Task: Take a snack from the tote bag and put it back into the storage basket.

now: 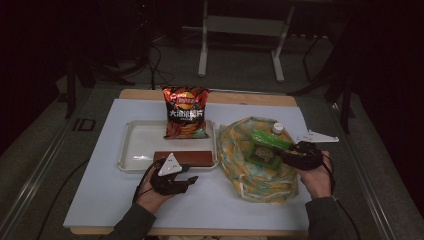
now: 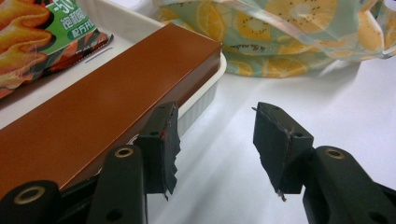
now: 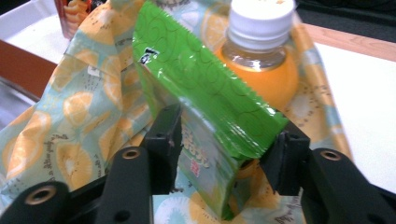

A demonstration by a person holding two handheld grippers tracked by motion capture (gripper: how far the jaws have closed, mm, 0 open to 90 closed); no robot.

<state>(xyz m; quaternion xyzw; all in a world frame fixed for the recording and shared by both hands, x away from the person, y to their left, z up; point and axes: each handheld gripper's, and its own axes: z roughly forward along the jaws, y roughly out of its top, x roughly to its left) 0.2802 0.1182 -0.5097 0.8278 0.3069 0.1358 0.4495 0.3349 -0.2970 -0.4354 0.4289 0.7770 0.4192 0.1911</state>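
On the white table (image 1: 115, 195), right gripper (image 3: 224, 154) jaws clamp the green packet (image 3: 205, 107); left gripper (image 2: 215, 144) jaws gape empty.

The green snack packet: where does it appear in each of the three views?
High view: green snack packet right of centre, on the lemon-print bag.
Left gripper view: not in it; the lemon-print bag lies along the top.
Right gripper view: centre, between the jaws.
Shared landmark: the lemon-print bag.
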